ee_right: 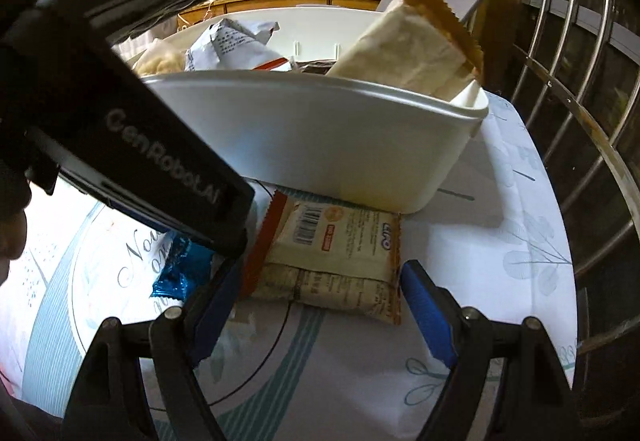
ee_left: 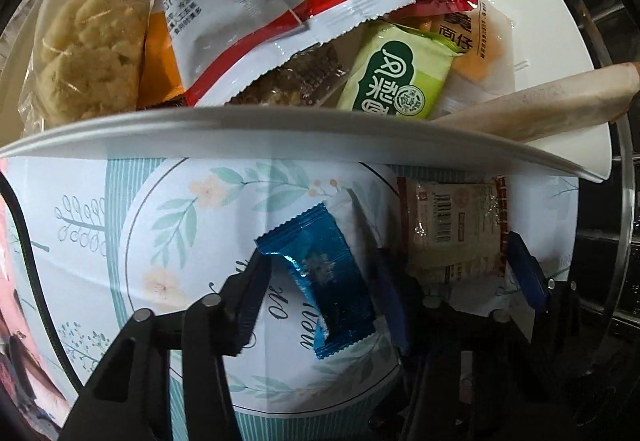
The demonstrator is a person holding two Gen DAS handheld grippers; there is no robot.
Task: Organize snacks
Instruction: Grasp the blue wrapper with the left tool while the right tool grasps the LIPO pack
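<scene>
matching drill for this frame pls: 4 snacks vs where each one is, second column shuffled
Things:
1. blue packet
2. beige packet
3. green packet
4. long tan packet

Places:
A. sticking up over the bin rim
B. on the cloth, between the left tongs
C. lying inside the bin among other snacks
D. on the cloth, between the open right tongs

Pairs: 1-B, 2-D, 3-C, 4-A
</scene>
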